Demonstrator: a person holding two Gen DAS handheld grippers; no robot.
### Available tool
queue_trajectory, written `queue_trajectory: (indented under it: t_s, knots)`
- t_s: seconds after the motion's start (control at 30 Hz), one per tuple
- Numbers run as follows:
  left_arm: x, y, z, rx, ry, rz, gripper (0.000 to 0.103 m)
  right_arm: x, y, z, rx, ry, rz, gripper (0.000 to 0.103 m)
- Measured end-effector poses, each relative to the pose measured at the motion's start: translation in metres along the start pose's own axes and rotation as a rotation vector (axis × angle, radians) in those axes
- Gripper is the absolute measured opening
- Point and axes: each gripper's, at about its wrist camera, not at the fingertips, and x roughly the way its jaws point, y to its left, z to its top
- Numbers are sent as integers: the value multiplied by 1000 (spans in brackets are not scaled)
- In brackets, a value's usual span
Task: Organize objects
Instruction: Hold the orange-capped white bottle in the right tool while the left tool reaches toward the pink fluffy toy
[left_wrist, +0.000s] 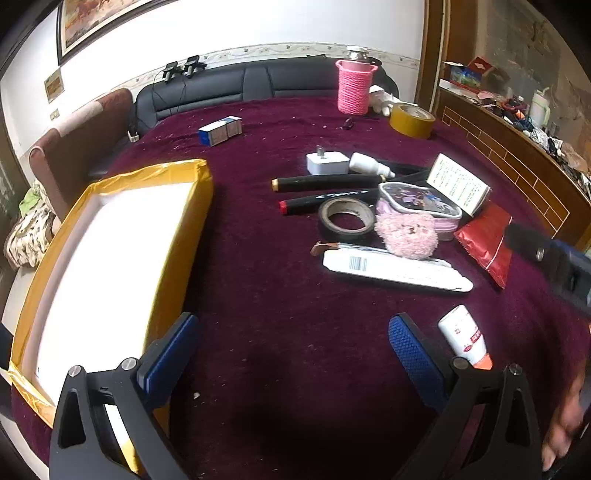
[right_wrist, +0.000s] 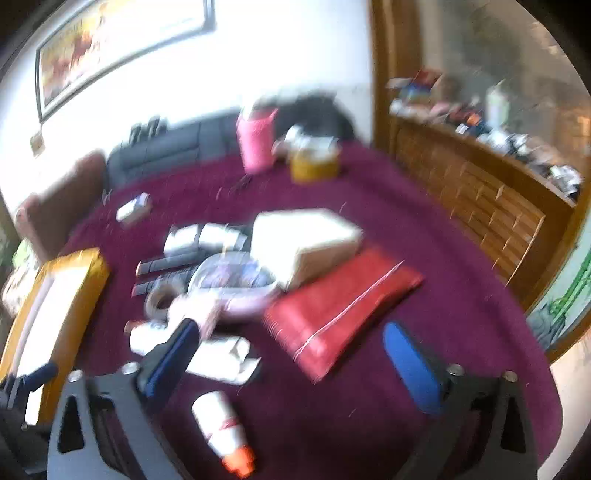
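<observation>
Left gripper (left_wrist: 295, 354) jaws wide apart, nothing between them, lower centre of frame. Right gripper (right_wrist: 295, 354) also spread and empty; that view is blurred. Clutter sits centre-right on the maroon fuzzy cloth (left_wrist: 266, 295). Yellow-taped open cardboard box with white inside (left_wrist: 110, 258) at left edge, likely the bin. Nearest item: small white plastic tube with orange cap (left_wrist: 463, 338), lower right, lying flat. Probably light, stiff, a bit slick; pinch across mid-body. Black tape roll (left_wrist: 346, 218) and fluffy pink pompom (left_wrist: 406, 236) sit mid-frame, pompom soft.

Fuzzy maroon cloth (left_wrist: 280, 295) covers the table; the left box (left_wrist: 177, 236) wears glossy yellow tape; far pink sleeve (left_wrist: 354, 88) is knitted; right cabinet (left_wrist: 517, 177) is wood.
</observation>
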Motion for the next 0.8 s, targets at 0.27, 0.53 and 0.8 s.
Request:
queue_trajectory:
  t_s: [0.27, 0.53, 0.8]
  knots:
    - [-10, 11, -1, 21, 9, 21, 102, 12, 35, -27, -204, 86, 85, 91]
    - [-39, 48, 5, -15, -52, 10, 102, 20, 40, -34, -262, 126, 111, 80]
    - [-39, 25, 17, 111, -66, -70, 102, 50, 41, -50, -262, 251, 126, 29]
